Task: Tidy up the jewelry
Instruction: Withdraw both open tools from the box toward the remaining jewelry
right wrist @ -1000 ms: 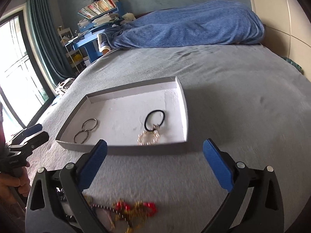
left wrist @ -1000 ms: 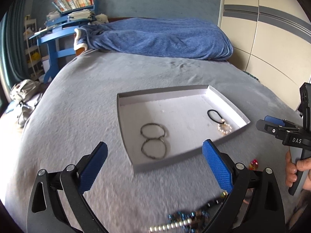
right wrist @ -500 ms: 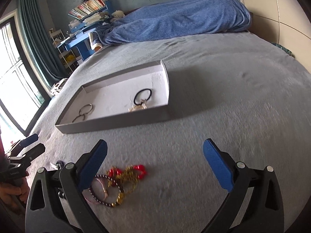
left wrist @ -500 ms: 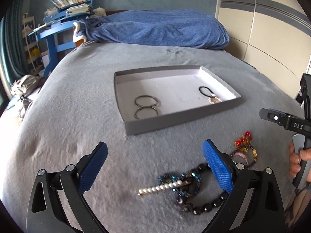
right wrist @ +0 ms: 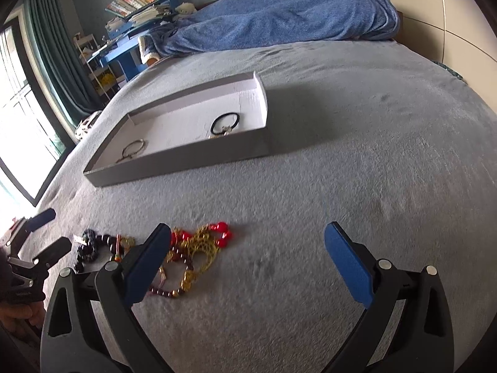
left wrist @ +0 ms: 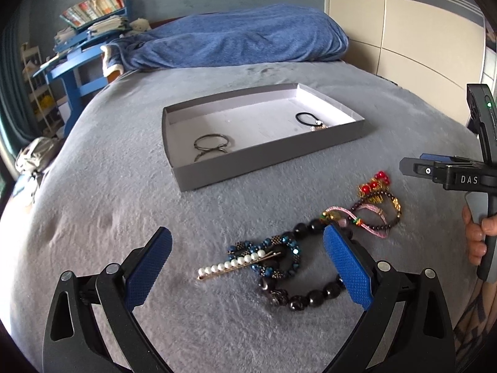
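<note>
Both my grippers gape wide, holding nothing: left gripper [left wrist: 247,259] over the pearl hairpin [left wrist: 236,262], right gripper [right wrist: 247,256] beside the red-and-gold bracelet [right wrist: 202,244]. I'd pinch that hairpin alone, mid-length, clear of the tangled bead bracelets [left wrist: 292,275], then lift it to the tray [left wrist: 264,163] near the bed's middle.

A grey bed [right wrist: 357,130] carries a rumpled blue blanket [right wrist: 279,15]. Beyond stand a blue shelf of books [left wrist: 90,25], teal curtains [right wrist: 52,49] and a bright window [right wrist: 18,143].

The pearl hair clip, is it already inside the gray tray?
No, out. The pearl hair clip lies on the bed cover, touching the bead bracelets, nearer than the gray tray.
</note>
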A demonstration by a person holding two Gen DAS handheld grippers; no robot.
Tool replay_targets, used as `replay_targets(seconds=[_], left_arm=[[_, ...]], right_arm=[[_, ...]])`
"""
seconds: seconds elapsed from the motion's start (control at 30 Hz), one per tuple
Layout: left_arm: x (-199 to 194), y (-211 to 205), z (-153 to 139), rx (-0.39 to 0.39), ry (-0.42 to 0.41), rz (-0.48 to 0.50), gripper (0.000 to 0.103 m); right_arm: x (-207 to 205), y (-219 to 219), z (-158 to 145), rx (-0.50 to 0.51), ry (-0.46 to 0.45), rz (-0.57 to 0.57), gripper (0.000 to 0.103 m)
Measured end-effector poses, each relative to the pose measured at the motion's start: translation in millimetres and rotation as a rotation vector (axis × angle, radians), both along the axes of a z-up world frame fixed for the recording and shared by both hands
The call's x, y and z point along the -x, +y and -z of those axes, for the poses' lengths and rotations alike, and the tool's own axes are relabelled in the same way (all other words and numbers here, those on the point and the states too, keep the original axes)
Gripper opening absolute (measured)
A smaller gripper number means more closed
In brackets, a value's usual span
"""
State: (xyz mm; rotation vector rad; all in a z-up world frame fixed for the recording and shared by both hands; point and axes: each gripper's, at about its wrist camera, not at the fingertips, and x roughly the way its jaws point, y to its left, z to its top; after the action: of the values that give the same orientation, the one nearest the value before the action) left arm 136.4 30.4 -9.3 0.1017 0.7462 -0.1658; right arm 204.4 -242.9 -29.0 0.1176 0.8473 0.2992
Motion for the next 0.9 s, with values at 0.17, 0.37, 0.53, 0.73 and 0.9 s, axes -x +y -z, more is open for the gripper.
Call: replay_targets(seconds=[0.17,0.37,0.53,0.73,0.9], left_arm=[[0,-5,1,-0.012,0.005,0.027,0.097],[0,-13,5,-0.02,0.022,0.061,0.097],[-6,-8,10,-0.011,0.053,0.04,0.097],[-12,16,11,0.063,0.077,-0.026,0.094],[-13,26,14,0.106,0.108,-0.04,0.088]], right_arm=[[5,4,4,0.017,0.012,-0.014,0.097],[11,11,5,0.034,0.008,-0.045,0.097],[12,15,5,0.037,0.005,-0.064,0.097],[11,14,6,0.028,0.012,-0.054,0.097],[9,14,8,0.026,0.021,-0.053,0.097]])
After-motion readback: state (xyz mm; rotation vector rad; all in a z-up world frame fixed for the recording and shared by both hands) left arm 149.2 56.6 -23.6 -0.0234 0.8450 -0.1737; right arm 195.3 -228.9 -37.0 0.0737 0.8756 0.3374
